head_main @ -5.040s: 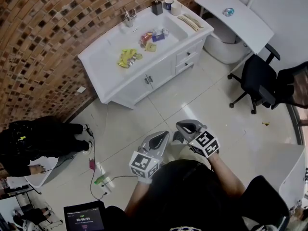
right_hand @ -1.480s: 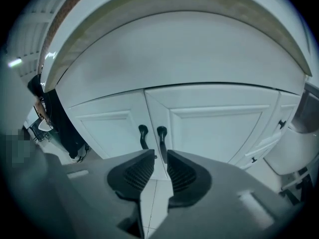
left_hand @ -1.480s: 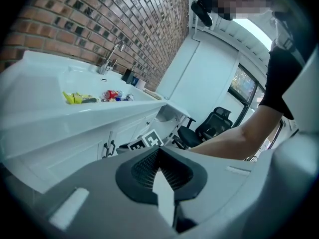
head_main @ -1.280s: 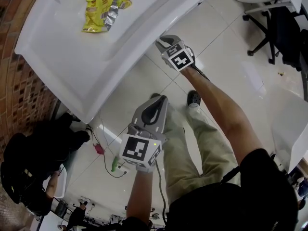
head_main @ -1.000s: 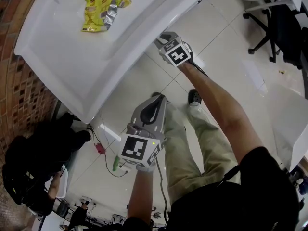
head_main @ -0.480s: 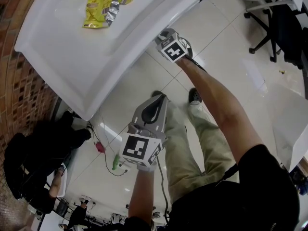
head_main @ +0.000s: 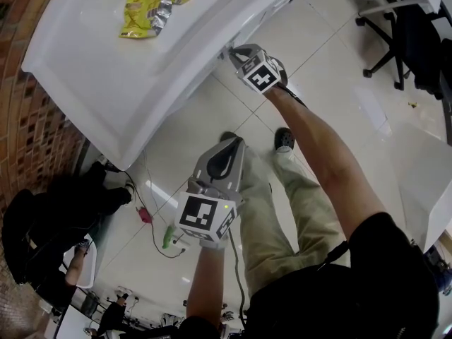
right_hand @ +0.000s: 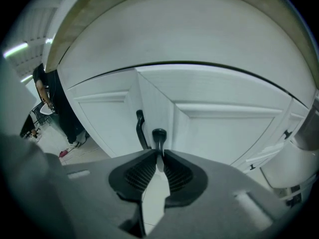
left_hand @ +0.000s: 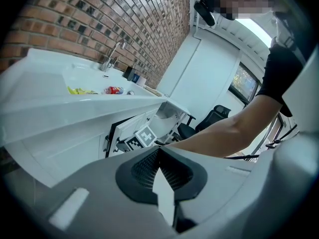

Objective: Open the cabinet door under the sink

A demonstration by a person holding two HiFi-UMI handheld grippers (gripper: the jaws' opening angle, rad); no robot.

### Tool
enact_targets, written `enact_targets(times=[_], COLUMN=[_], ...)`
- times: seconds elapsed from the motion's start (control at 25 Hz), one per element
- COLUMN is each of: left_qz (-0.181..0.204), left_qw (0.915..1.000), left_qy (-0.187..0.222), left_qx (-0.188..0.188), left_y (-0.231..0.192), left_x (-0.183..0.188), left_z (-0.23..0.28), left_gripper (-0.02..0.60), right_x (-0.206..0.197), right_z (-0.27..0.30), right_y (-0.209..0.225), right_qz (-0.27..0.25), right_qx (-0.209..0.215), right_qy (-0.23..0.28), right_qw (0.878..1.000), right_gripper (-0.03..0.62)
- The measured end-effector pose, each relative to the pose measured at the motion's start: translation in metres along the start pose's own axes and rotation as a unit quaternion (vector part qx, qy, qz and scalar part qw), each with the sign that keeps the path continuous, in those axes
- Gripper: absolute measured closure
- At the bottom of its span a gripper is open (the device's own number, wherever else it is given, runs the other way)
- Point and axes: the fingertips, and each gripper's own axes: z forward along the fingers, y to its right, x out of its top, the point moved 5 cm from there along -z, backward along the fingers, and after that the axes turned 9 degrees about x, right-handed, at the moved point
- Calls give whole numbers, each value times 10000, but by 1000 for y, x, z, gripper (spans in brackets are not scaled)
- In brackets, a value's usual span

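Observation:
The white cabinet under the sink fills the right gripper view, with two doors and a black bar handle on each. My right gripper [right_hand: 159, 153] is shut on the right door's handle [right_hand: 158, 136], and that door [right_hand: 224, 128] stands slightly ajar. The left door's handle [right_hand: 141, 127] is free. From the head view, the right gripper [head_main: 233, 52] reaches under the countertop edge [head_main: 183, 83]. The left gripper [head_main: 229, 143] hangs shut and empty over the floor. The left gripper view shows a dark gap at the cabinet door [left_hand: 110, 133].
A yellow snack wrapper [head_main: 145, 9] lies on the countertop. A person in black [head_main: 49, 217] crouches at the left by the brick wall. Cables and a pink plug [head_main: 145, 215] lie on the tiled floor. An office chair [head_main: 417, 41] stands at the right.
Five seconds ago I stood away from the sink; since then I have come close. In the last second the right gripper has shifted slightly under the counter edge. The left gripper has stayed put.

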Motion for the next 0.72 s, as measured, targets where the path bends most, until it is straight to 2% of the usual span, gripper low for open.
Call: enact_targets(times=[0.72], left_qz=[266], left_qw=[9993], left_qy=[-173], left_qx=[-172], left_y=[61], left_x=[-16], left_z=[15], left_gripper=[566], right_x=[-55], right_z=[-51], right_y=[1], right_qz=[-273], right_qx=[356], right_qy=[-156], right_qw=[9989], right_gripper=[559])
